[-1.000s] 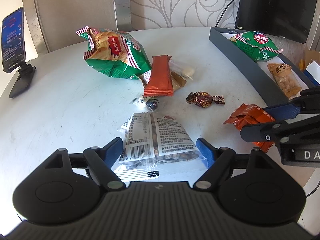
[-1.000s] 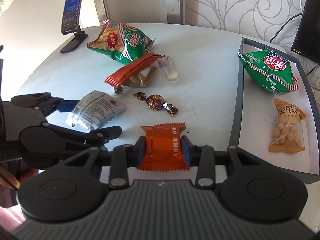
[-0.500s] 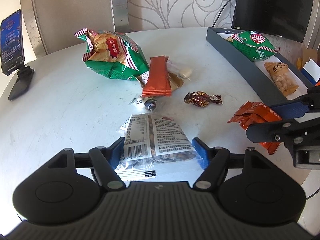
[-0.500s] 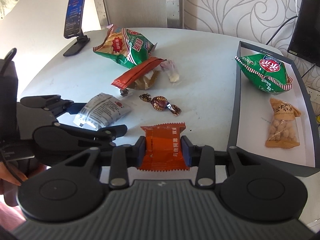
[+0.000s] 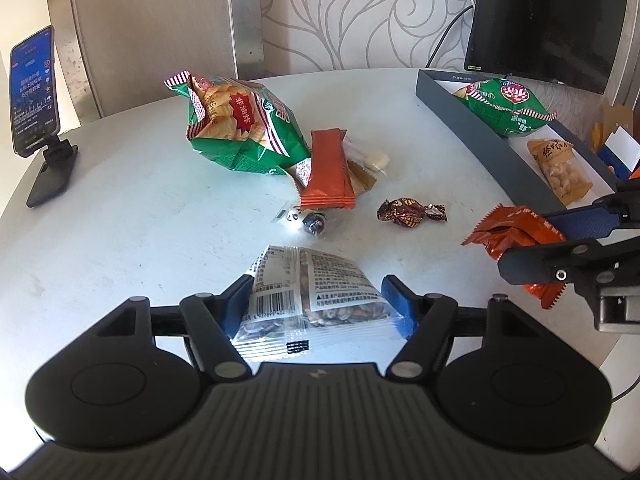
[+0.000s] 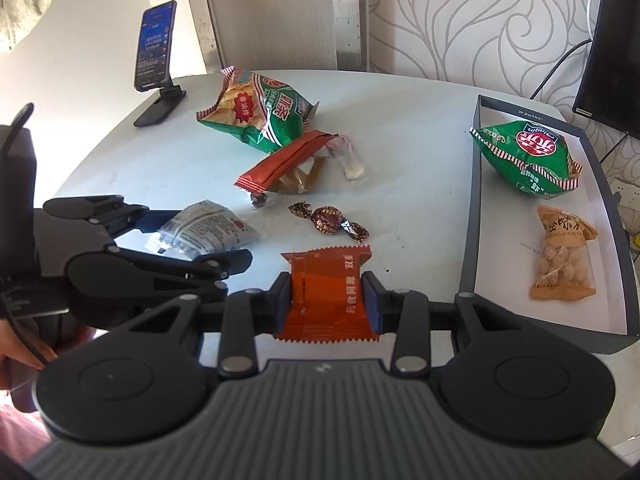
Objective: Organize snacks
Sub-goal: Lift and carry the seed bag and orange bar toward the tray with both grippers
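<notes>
R gripper [image 6: 327, 298] pinches the orange wafer pack [image 6: 326, 292]; I'd carry it right, into the tray [image 6: 470, 216]. L gripper [image 5: 316, 300], jaws half-spread around the seed packet [image 5: 310, 292] w/ pads touching its edges; squeeze firmly before lifting.

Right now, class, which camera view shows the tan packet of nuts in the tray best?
The right wrist view: the tan packet of nuts lies whole and unobstructed on the tray floor, its label and nuts visible. The left wrist view shows the packet smaller and foreshortened near the picture's edge, with its lower end partly hidden behind the tray wall.
</notes>
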`<action>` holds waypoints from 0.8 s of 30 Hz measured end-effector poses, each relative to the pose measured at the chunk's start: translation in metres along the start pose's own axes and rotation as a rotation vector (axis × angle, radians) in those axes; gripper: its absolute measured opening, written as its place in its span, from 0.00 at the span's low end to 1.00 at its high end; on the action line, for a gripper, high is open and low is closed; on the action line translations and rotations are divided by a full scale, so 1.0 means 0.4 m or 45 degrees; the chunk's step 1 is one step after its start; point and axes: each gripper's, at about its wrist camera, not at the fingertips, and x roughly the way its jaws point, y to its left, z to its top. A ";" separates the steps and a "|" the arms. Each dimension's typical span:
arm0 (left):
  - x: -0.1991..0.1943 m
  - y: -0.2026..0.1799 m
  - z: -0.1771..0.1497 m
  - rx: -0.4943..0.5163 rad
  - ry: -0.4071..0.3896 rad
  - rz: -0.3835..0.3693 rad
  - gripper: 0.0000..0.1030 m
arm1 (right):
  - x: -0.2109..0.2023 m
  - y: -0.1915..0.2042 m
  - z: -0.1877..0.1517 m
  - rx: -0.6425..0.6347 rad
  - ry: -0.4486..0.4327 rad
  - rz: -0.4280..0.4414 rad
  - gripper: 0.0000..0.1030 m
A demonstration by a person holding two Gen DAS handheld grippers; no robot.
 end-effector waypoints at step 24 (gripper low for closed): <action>-0.005 -0.049 0.036 0.032 -0.017 0.023 0.70 | -0.048 -0.030 0.002 0.019 -0.053 -0.001 0.39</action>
